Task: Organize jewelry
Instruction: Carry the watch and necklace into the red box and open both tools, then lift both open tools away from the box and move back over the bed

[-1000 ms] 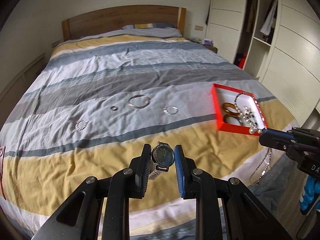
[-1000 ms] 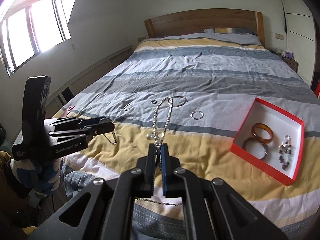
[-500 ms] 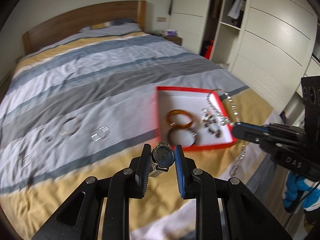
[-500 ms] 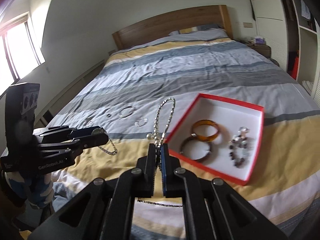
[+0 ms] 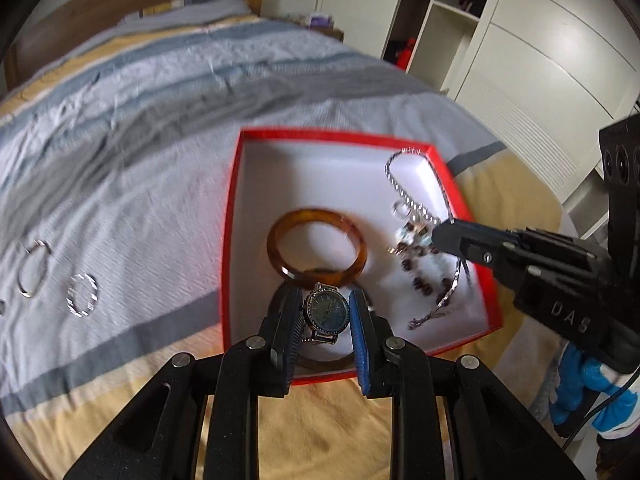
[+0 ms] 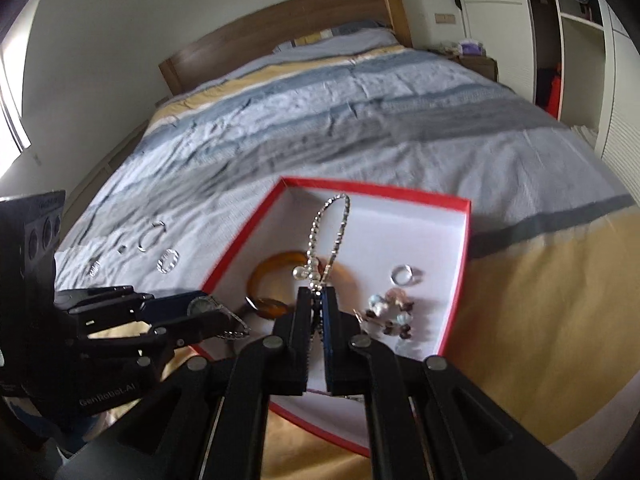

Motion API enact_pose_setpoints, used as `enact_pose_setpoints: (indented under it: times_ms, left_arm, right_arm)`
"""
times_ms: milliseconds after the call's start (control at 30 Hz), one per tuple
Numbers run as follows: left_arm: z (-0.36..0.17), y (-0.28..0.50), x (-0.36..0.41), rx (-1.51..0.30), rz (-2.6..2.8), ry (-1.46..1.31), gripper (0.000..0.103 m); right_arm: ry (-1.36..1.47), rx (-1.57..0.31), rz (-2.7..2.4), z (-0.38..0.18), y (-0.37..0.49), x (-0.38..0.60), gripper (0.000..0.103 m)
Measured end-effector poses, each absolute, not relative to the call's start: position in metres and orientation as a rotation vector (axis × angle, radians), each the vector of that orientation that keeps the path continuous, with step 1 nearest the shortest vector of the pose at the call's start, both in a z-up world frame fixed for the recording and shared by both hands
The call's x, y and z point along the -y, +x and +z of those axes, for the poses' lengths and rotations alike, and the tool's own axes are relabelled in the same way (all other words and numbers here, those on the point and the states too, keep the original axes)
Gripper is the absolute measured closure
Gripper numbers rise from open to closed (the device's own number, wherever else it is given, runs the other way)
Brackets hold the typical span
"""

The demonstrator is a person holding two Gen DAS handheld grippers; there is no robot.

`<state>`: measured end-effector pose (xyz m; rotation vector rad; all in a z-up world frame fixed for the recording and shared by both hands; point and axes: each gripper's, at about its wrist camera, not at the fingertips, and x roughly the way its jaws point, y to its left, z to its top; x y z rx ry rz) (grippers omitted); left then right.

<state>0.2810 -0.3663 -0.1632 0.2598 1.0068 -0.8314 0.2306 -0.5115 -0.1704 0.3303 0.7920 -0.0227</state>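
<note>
A red box (image 5: 229,216) with a white inside lies on the bed; it also shows in the right wrist view (image 6: 240,258). In it lie an amber bangle (image 5: 280,226), a beaded bracelet (image 5: 420,276) and a ring (image 6: 402,274). My left gripper (image 5: 326,314) is shut on a blue-faced watch (image 5: 326,311) and holds it over the box's near edge. My right gripper (image 6: 318,304) is shut on a silver chain necklace (image 6: 334,220) and holds it over the box; the chain hangs down into the box in the left wrist view (image 5: 450,292).
Several silver rings and bangles (image 5: 82,294) lie loose on the striped bedspread left of the box, also seen in the right wrist view (image 6: 168,261). White wardrobes (image 5: 540,60) stand on the right. A wooden headboard (image 6: 280,36) is at the far end.
Both grippers have moved toward the red box and now hover over it, the watch and necklace still held. The box looms larger and nearer in both views.
</note>
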Motion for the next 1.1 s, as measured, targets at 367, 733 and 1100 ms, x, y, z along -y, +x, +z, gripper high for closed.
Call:
enact_pose_setpoints:
  times_ms: [367, 733, 1100]
  left_arm:
    - [-0.195, 0.281, 0.369, -1.066, -0.803, 0.280, 0.079]
    - [-0.149, 0.267, 0.351, -1.020, -0.790, 0.253, 0.060]
    - [-0.066, 0.210, 0.282, -0.838, -0.677, 0.207, 0.051]
  right_arm:
    - [0.338, -0.889, -0.038, -0.208, 0.227, 0.514, 0.096]
    - [0.352, -0.832, -0.086, -0.169, 0.193, 0.517, 0.075]
    - [0.369, -0.701, -0.094, -0.102, 0.126, 0.494, 0.075]
